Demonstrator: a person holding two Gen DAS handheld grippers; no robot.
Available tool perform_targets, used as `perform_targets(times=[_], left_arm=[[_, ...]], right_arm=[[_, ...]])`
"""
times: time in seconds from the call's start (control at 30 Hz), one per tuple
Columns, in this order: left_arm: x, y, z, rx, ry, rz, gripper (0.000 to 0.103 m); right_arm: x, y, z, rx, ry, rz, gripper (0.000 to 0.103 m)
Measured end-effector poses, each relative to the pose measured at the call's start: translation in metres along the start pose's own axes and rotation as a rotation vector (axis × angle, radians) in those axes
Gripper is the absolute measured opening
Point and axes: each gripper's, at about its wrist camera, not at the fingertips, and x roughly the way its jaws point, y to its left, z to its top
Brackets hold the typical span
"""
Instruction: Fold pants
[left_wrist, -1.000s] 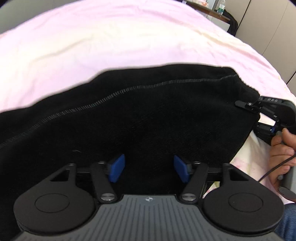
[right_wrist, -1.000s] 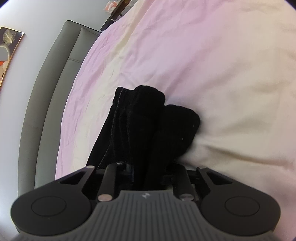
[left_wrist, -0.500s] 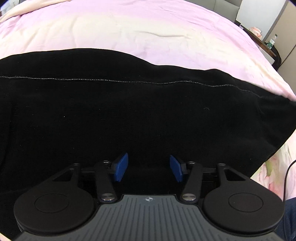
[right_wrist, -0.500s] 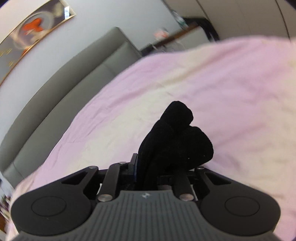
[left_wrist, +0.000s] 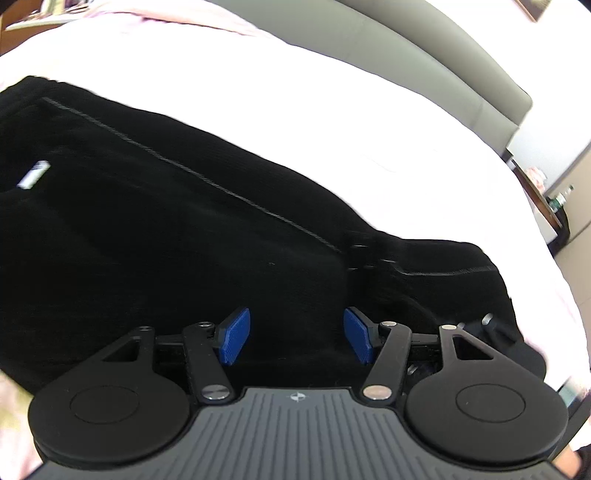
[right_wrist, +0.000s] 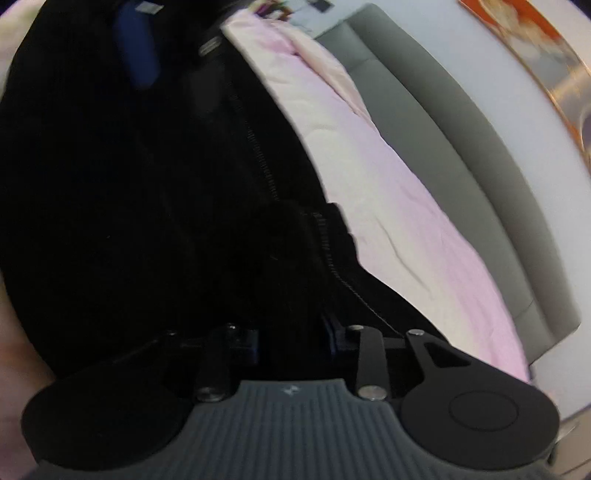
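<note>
While the black pants lie spread across the pink bed sheet, the left gripper hovers over their near edge with its blue fingers released, having just parted further, and dark cloth below the gap rather than pinched in it. A white label shows on the pants at far left. The right gripper sits low against the pants; its fingers have just been opening, with black fabric between them, though I cannot tell whether they press it. A grey headboard runs beyond the sheet.
</note>
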Motion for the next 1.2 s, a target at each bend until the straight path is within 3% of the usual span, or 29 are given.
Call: perform_targets(times=[0.07, 0.13, 0.2, 0.27, 0.33, 0.37, 0.5, 0.67, 0.77, 0.83, 0.87, 0.93, 1.0, 1.13, 1.2], left_arm=[[-0.004, 0.005, 0.003, -0.011, -0.001, -0.003, 0.069], [-0.004, 0.005, 0.005, -0.024, 0.001, -0.017, 0.07], [-0.001, 0.001, 0.007, -0.037, 0.012, -0.046, 0.071], [0.006, -0.009, 0.006, -0.035, 0.021, -0.076, 0.072], [0.009, -0.02, 0.005, -0.008, 0.03, -0.093, 0.073], [0.012, -0.027, 0.006, 0.013, 0.037, -0.098, 0.073], [0.021, -0.046, 0.011, 0.083, 0.063, -0.107, 0.075], [0.04, -0.074, 0.016, 0.105, 0.086, -0.12, 0.081], [0.067, -0.094, 0.011, 0.16, 0.104, -0.079, 0.082], [0.084, -0.102, 0.001, 0.223, 0.164, -0.042, 0.079], [0.097, -0.107, -0.005, 0.267, 0.202, 0.002, 0.079], [0.103, -0.108, -0.014, 0.314, 0.198, 0.016, 0.08], [0.099, -0.106, -0.017, 0.315, 0.186, 0.004, 0.08], [0.093, -0.099, -0.009, 0.254, 0.191, -0.008, 0.08], [0.086, -0.095, -0.008, 0.236, 0.181, -0.007, 0.082]], right_arm=[[-0.006, -0.002, 0.004, -0.023, 0.002, -0.004, 0.035], [-0.017, -0.025, 0.005, 0.084, 0.019, 0.093, 0.052], [-0.03, -0.047, 0.001, 0.179, 0.032, 0.217, 0.052], [-0.035, -0.071, -0.006, 0.309, 0.095, 0.422, 0.053], [-0.046, -0.092, -0.016, 0.388, 0.091, 0.557, 0.041], [-0.05, -0.103, -0.021, 0.426, 0.084, 0.583, 0.037], [-0.063, -0.154, -0.048, 0.653, 0.064, 0.45, 0.037], [-0.055, -0.202, -0.097, 0.938, 0.139, 0.171, 0.041], [-0.04, -0.216, -0.134, 1.112, 0.152, 0.144, 0.039], [-0.03, -0.204, -0.14, 1.114, 0.146, 0.195, 0.035], [-0.023, -0.193, -0.141, 1.07, 0.211, 0.206, 0.037], [-0.01, -0.166, -0.132, 0.931, 0.339, 0.239, 0.038], [-0.016, -0.166, -0.126, 0.893, 0.35, 0.241, 0.037], [-0.027, -0.174, -0.128, 0.861, 0.436, 0.327, 0.038], [-0.03, -0.174, -0.128, 0.837, 0.458, 0.315, 0.039]])
